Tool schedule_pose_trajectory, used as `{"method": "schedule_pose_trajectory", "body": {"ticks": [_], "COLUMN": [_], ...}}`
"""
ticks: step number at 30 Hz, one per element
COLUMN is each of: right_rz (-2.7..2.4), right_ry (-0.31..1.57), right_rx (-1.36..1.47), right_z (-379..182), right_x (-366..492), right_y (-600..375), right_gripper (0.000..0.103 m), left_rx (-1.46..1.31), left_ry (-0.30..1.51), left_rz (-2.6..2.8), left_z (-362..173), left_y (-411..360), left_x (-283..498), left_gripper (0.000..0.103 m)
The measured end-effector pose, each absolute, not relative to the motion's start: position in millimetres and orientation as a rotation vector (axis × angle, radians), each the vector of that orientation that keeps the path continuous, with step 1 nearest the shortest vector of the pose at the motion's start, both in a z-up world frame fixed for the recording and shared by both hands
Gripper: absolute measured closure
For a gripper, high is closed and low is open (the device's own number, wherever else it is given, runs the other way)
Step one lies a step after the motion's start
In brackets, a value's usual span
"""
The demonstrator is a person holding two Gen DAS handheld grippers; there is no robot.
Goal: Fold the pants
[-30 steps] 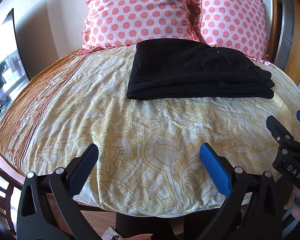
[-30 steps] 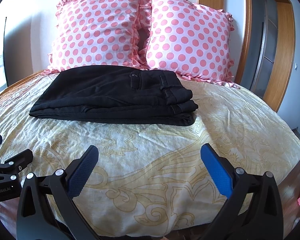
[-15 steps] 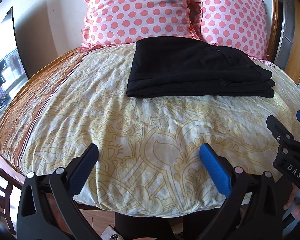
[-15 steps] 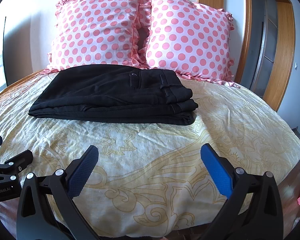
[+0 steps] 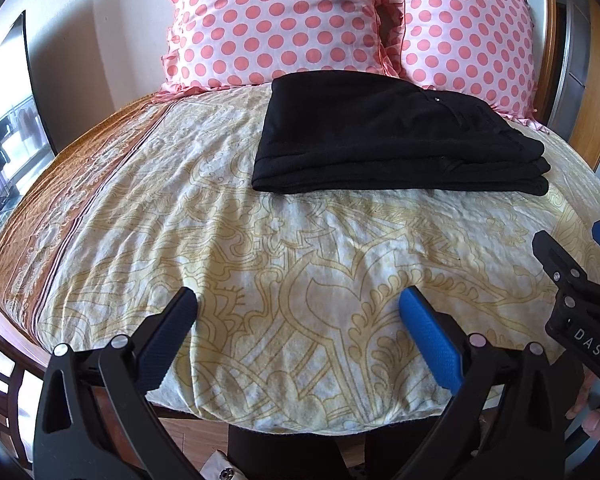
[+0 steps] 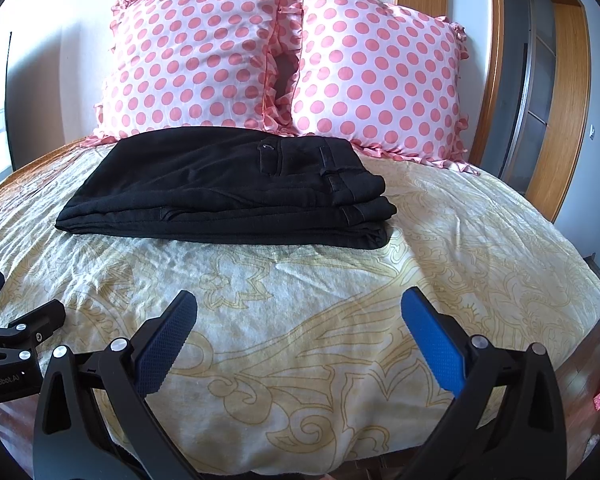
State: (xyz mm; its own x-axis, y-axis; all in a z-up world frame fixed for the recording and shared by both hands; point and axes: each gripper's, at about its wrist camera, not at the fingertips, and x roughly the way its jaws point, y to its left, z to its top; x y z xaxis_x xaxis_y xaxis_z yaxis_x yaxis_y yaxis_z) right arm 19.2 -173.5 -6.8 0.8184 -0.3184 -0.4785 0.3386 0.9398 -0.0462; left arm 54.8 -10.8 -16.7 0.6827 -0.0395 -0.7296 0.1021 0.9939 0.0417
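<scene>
1. Left wrist view: a bed covered by a cream bedspread with yellow scroll pattern; a brown patterned border runs along its left side.
2. Two pink polka-dot pillows with frilled edges stand against the white wall at the head of the bed.
3. Right wrist view: a wooden door frame stands right of the bed; white wall switches show above the pillows.
4. Black pants lie folded in a flat stack on the bedspread, just in front of the pillows, waistband and button uppermost.
5. Left gripper: jaws spread wide, blue pads empty, hovering over the bed's near edge, well apart from the pants.
6. Right gripper: likewise wide open and empty.
7. Legible writing: "DAS" on the right gripper's body in the left view; "GenRobot.AI" on the left gripper's body in the right view.
</scene>
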Motion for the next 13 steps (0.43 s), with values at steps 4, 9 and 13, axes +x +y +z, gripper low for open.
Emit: {"method": "schedule_pose_trajectory", "body": {"ticks": [4, 9, 13], "right_rz": [-0.350, -0.349, -0.347], "right_ry": [0.503, 0.503, 0.504], "right_rx": [0.040, 0.040, 0.040], "right_z": [-7.4, -7.3, -6.7], "right_x": [19.0, 19.3, 19.6], "right_y": [-173.6, -174.3, -174.5], "right_gripper": [0.001, 0.001, 0.001], "left_rx": [0.081, 0.083, 0.079], "left_ry": [0.810, 0.811, 0.813], "left_rz": [-0.079, -0.082, -0.083], "left_z": [-17.3, -17.2, -17.1], "left_y": [-10.8, -10.8, -10.3], "left_x": [54.0, 53.6, 54.5], "left_gripper": [0.002, 0.002, 0.002]}}
